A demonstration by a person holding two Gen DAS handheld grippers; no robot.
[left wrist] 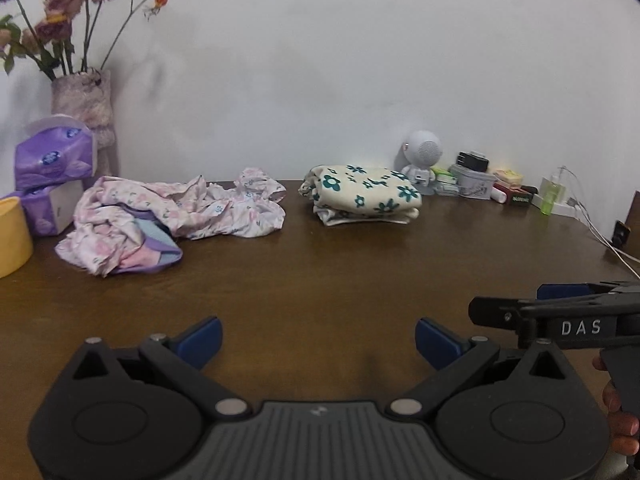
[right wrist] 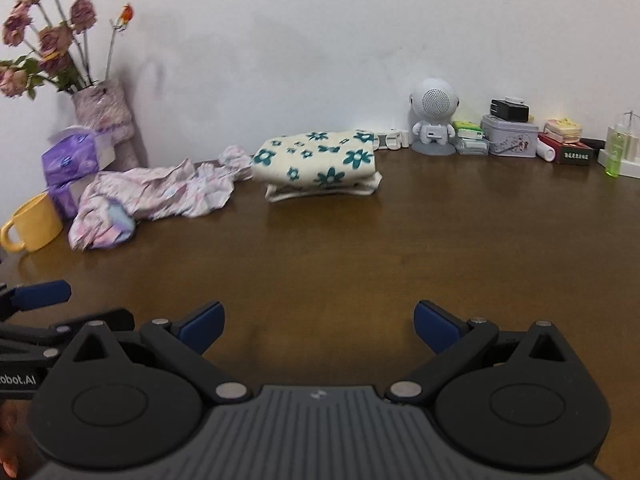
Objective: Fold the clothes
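Observation:
A crumpled pink floral garment (left wrist: 172, 216) (right wrist: 160, 196) lies in a heap at the back left of the brown table (left wrist: 320, 280). A cream cloth with teal flowers (left wrist: 364, 194) (right wrist: 320, 164) sits folded near the wall. My left gripper (left wrist: 318, 338) hovers open over bare wood near the front edge, well short of both cloths, nothing between its blue pads. My right gripper (right wrist: 318, 322) is open too and empty. Each gripper shows at the side of the other's view, the right gripper (left wrist: 560, 312) held by a hand (left wrist: 618, 412).
At the far left stand a vase of dried roses (left wrist: 84, 100), purple tissue packs (left wrist: 52, 160) and a yellow mug (right wrist: 34, 222). A white robot-shaped speaker (right wrist: 434, 116), a tin box (right wrist: 508, 140), small boxes, a green bottle (right wrist: 614, 152) and white cables (left wrist: 600, 232) line the back right.

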